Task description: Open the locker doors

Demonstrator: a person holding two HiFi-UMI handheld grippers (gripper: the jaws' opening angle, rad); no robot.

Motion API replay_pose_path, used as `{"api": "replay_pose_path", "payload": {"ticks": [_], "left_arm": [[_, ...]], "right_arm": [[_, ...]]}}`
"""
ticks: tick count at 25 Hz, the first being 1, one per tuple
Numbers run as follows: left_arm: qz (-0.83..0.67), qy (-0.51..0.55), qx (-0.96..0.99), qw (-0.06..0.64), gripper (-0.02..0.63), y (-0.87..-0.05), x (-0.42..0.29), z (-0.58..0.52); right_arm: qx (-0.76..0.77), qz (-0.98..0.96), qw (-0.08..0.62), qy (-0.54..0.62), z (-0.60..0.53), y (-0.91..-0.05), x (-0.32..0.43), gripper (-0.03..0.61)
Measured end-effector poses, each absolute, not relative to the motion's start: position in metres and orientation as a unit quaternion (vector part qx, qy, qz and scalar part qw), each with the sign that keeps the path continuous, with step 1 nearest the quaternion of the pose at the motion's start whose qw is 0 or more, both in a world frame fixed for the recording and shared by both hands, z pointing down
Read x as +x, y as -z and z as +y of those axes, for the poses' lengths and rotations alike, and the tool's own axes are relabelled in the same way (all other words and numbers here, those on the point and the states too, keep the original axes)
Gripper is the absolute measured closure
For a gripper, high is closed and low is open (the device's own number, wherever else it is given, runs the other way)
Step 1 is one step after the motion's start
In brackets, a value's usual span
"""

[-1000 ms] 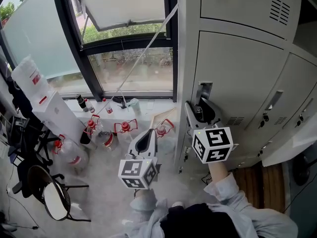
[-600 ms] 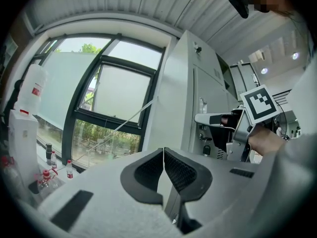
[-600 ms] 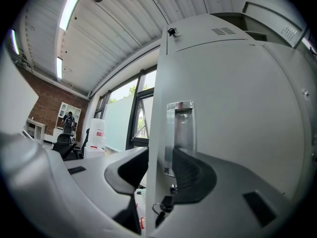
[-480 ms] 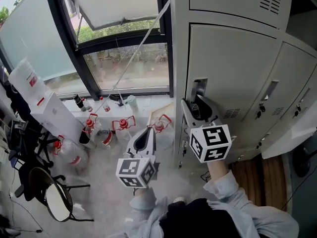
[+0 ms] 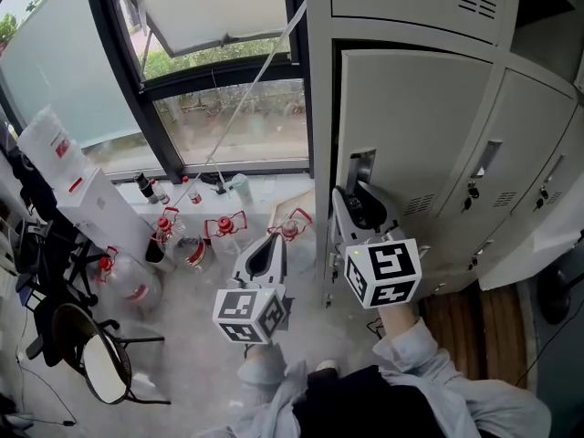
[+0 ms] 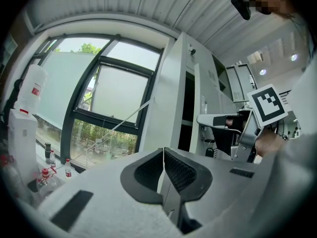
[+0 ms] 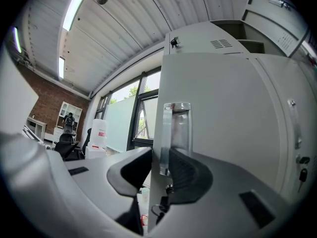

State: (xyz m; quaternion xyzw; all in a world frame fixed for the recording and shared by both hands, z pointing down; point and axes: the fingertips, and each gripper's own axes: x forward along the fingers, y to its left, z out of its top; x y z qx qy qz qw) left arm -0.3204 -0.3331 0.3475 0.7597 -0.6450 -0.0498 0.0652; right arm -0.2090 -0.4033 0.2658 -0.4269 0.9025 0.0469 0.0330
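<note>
Swung ajar since a second ago, locker door [image 5: 415, 126] is showing a dark gap along its left edge; right gripper [image 7: 159, 168] is closing its jaws around door handle [image 7: 177, 133]; left gripper [image 6: 163, 170] is hanging beside, jaws together, empty.

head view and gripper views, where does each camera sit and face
Head view: on the person's head, steeply down at locker door, left gripper, right gripper, sleeves.
Left gripper view: on left gripper, along shut jaws toward window.
Right gripper view: on right gripper, facing door handle between closing jaws.
Shared: head and left gripper views both show the right gripper.
</note>
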Motion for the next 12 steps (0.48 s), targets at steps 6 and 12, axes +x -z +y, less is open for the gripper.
{"api": "replay_pose_path", "payload": {"ticks": [6, 12], "left_arm": [[-0.642, 0.047, 0.763, 0.062, 0.601, -0.343, -0.302, -0.327], [-0.64, 0.043, 0.764, 0.066, 0.601, -0.344, -0.284, -0.32]], "right_arm": [[-0.42, 0.906, 0.037, -0.044, -0.385, -0.267, -0.197, 0.475], [-0.417, 0.907, 0.049, -0.037, -0.365, -0.266, -0.183, 0.474]]}}
